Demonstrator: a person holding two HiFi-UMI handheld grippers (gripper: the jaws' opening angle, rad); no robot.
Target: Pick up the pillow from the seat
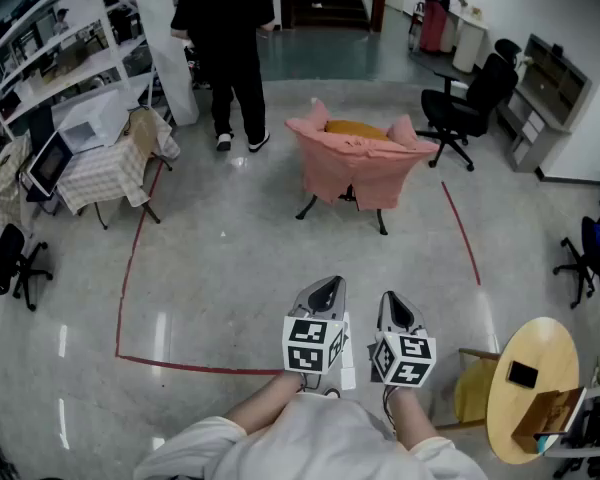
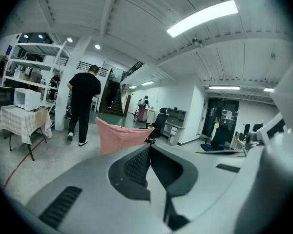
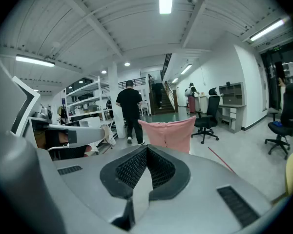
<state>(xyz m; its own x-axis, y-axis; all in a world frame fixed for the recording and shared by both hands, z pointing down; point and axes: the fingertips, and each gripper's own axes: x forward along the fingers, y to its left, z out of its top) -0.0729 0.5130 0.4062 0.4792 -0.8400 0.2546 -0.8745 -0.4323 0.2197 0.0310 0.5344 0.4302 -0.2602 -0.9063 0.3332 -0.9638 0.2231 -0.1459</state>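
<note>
The pillow (image 1: 355, 128) was orange-yellow and the cover (image 1: 355, 173) beneath it pink. Red tape (image 1: 130, 268) lined the pale grey floor (image 1: 240, 258). The tablecloth (image 1: 105, 173) was checked (beige on white), the round table (image 1: 540, 343) yellow, the office chair (image 1: 470, 103) black.

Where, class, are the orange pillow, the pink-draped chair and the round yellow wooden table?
orange pillow (image 1: 355, 128): head view, its visible top.
pink-draped chair (image 1: 360, 173): head view, drape's near side.
round yellow wooden table (image 1: 540, 346): head view, bare tabletop.
</note>
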